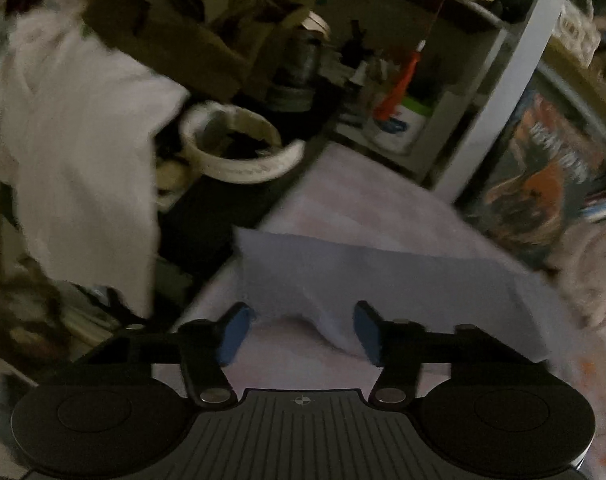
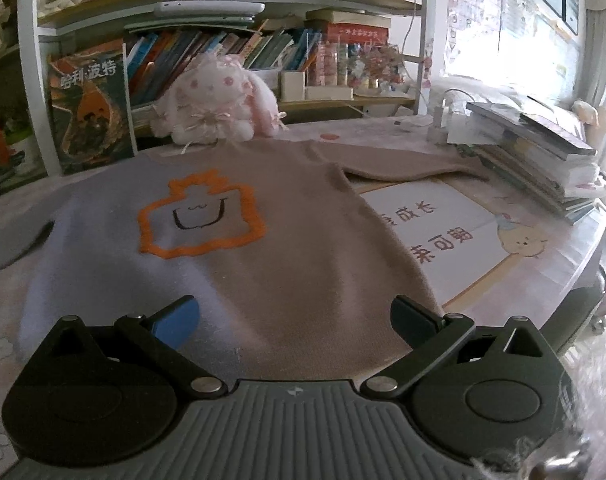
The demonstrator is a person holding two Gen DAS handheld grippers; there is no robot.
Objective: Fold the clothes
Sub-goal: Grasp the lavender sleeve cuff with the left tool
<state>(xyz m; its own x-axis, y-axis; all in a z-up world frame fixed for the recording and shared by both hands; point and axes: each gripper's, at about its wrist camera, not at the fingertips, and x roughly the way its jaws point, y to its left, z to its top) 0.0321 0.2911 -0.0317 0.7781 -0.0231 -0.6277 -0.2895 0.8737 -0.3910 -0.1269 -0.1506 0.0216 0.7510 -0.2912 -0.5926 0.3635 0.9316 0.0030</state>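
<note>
Bookshelves back my desk (image 2: 543,264), where the two-tone lilac-and-tan knit sweater (image 2: 263,240) lies flat, hem nearest me. Its lilac sleeve (image 1: 343,272) runs crosswise just ahead of my left tongs (image 1: 301,334), half-parted and gripping nothing; my right tongs (image 2: 297,322) gape empty over the hem.

The left wrist view sits low behind its claw (image 1: 299,332), tilted down over the counter's (image 1: 343,192) left edge, close to the sweater (image 1: 383,280). The right wrist view faces the far bookshelf (image 2: 223,52) across the sweater (image 2: 263,240). Both catch the sweater and the poster (image 1: 551,184) (image 2: 89,108).
</note>
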